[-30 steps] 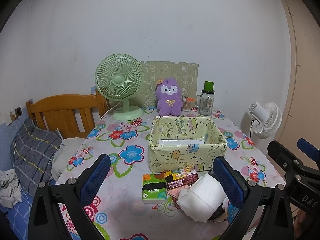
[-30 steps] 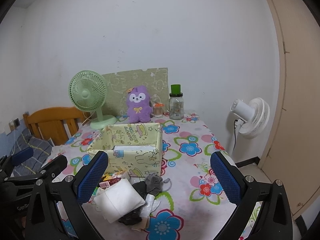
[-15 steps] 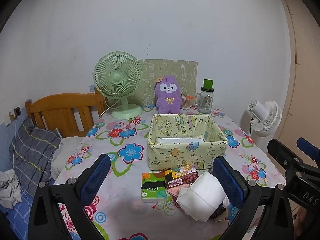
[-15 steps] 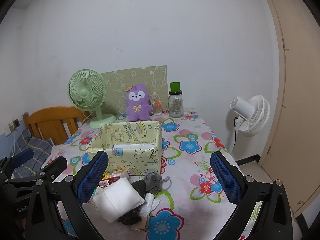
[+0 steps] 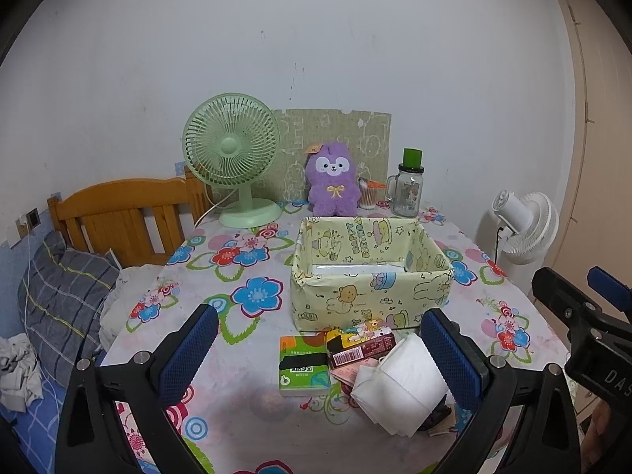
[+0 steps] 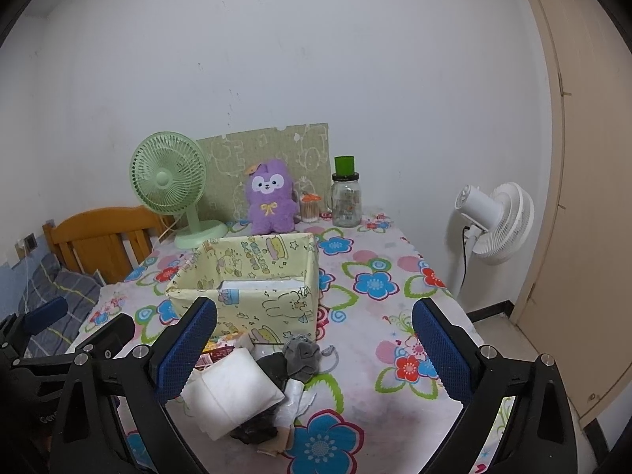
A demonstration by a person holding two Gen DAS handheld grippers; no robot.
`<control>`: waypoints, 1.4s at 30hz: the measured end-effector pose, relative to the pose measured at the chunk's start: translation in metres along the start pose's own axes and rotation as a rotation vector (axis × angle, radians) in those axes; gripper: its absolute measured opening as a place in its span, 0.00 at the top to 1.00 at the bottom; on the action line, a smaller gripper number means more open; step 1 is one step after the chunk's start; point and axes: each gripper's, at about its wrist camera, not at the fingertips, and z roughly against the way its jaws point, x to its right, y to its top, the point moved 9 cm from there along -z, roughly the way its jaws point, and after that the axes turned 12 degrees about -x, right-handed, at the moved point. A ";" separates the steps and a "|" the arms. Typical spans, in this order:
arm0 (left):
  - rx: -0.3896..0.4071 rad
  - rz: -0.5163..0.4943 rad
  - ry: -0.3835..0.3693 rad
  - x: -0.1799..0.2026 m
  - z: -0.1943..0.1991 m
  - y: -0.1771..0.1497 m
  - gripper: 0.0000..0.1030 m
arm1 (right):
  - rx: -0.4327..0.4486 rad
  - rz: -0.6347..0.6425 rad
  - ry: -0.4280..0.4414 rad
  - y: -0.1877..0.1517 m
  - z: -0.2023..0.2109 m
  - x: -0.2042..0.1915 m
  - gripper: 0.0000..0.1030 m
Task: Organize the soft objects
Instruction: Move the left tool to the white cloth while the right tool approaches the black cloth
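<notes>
Both of my tools are spread wide with nothing between the blue pads. My left gripper point(image 5: 320, 351) hangs over the near edge of the flowered table point(image 5: 252, 264), and my right gripper point(image 6: 314, 347) hangs beside it, further to the right.

Nearest to me lies the pile of soft things. The folded white cloth point(image 5: 399, 387) sits just inside my left tool's right pad; from the right wrist it point(image 6: 229, 391) lies by that tool's left pad. Only the left wrist shows the green tissue pack point(image 5: 303, 365) flat on the table, touching a dark red snack packet point(image 5: 361, 349) with a barcode. Only the right wrist shows clearly the grey fabric piece point(image 6: 302, 355) with its cord, resting on dark cloth and crumpled white paper behind the white cloth; from the left wrist that heap is mostly hidden.

Just beyond the pile stands the yellow cartoon-print box point(image 5: 371, 272), open at the top, with something pale and flat on its floor.

At the table's far edge, against the wall, stand a green desk fan point(image 5: 233, 158), a purple plush toy point(image 5: 333, 181) upright in front of a patterned board point(image 5: 371, 134), and a glass jar with a green lid point(image 5: 409, 189).

Off the table, the left wrist shows a wooden headboard point(image 5: 122, 213) and a checked pillow point(image 5: 63, 296). Both views show a white floor fan point(image 6: 493, 221) by the door.
</notes>
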 end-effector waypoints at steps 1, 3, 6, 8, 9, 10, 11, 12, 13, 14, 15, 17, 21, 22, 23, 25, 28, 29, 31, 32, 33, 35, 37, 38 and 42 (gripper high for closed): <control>-0.003 0.000 0.000 0.000 -0.001 0.000 0.00 | -0.002 -0.001 0.000 0.000 -0.001 0.000 0.03; -0.007 -0.003 -0.005 0.000 -0.004 -0.001 0.00 | -0.007 -0.003 -0.002 -0.001 -0.003 0.000 0.03; -0.012 -0.011 -0.015 0.002 -0.008 -0.003 0.00 | -0.015 -0.007 0.001 -0.001 -0.008 0.001 0.03; -0.021 -0.017 -0.017 0.003 -0.012 -0.005 0.00 | -0.021 -0.005 0.001 -0.003 -0.012 0.001 0.03; -0.024 -0.019 -0.020 0.004 -0.013 -0.005 0.00 | -0.024 -0.005 0.001 -0.003 -0.013 0.000 0.03; -0.030 -0.021 -0.026 0.005 -0.015 -0.006 0.00 | -0.029 -0.005 0.002 -0.004 -0.016 0.000 0.03; -0.035 -0.021 -0.031 0.005 -0.017 -0.007 0.01 | -0.032 -0.006 0.002 -0.005 -0.018 0.000 0.03; -0.040 -0.022 -0.034 0.006 -0.019 -0.009 0.01 | -0.036 -0.006 0.003 -0.005 -0.019 0.000 0.03; -0.044 -0.022 -0.035 0.006 -0.021 -0.009 0.01 | -0.040 -0.006 0.003 -0.006 -0.021 0.000 0.03; -0.049 -0.023 -0.036 0.006 -0.023 -0.010 0.01 | -0.044 -0.006 0.005 -0.007 -0.024 0.000 0.03; -0.054 -0.023 -0.037 0.006 -0.025 -0.011 0.01 | -0.048 -0.005 0.006 -0.007 -0.026 -0.001 0.03; -0.067 -0.022 -0.044 0.007 -0.030 -0.013 0.02 | -0.059 -0.004 0.007 -0.009 -0.030 -0.001 0.03; -0.084 -0.034 -0.061 0.013 -0.038 -0.017 0.02 | -0.075 0.000 0.009 -0.012 -0.037 -0.002 0.03; -0.081 -0.045 -0.072 0.016 -0.039 -0.018 0.02 | -0.079 0.002 0.008 -0.012 -0.039 -0.002 0.03; -0.079 -0.057 -0.083 0.020 -0.040 -0.019 0.02 | -0.083 0.003 0.007 -0.013 -0.041 -0.002 0.04; -0.082 -0.076 -0.096 0.027 -0.042 -0.021 0.02 | -0.092 0.005 0.007 -0.016 -0.044 -0.002 0.05; -0.096 -0.100 -0.115 0.036 -0.047 -0.024 0.02 | -0.107 0.007 0.009 -0.020 -0.049 -0.002 0.05; -0.102 -0.106 -0.120 0.038 -0.049 -0.025 0.02 | -0.109 0.008 0.012 -0.021 -0.050 -0.002 0.05; -0.113 -0.119 -0.130 0.044 -0.053 -0.028 0.02 | -0.116 0.010 0.022 -0.023 -0.053 -0.002 0.05; -0.119 -0.129 -0.138 0.047 -0.055 -0.030 0.02 | -0.118 0.010 0.027 -0.025 -0.054 -0.002 0.05; -0.122 -0.136 -0.143 0.050 -0.056 -0.031 0.02 | -0.121 0.012 0.029 -0.026 -0.056 -0.002 0.05; -0.133 -0.148 -0.152 0.055 -0.061 -0.035 0.02 | -0.127 0.017 0.031 -0.028 -0.058 -0.002 0.05; -0.143 -0.156 -0.159 0.058 -0.064 -0.038 0.02 | -0.135 0.019 0.037 -0.030 -0.061 -0.003 0.05; -0.148 -0.160 -0.161 0.060 -0.066 -0.039 0.02 | -0.141 0.021 0.039 -0.032 -0.062 -0.003 0.06; -0.170 -0.170 -0.166 0.065 -0.075 -0.042 0.02 | -0.162 0.029 0.046 -0.038 -0.069 -0.004 0.06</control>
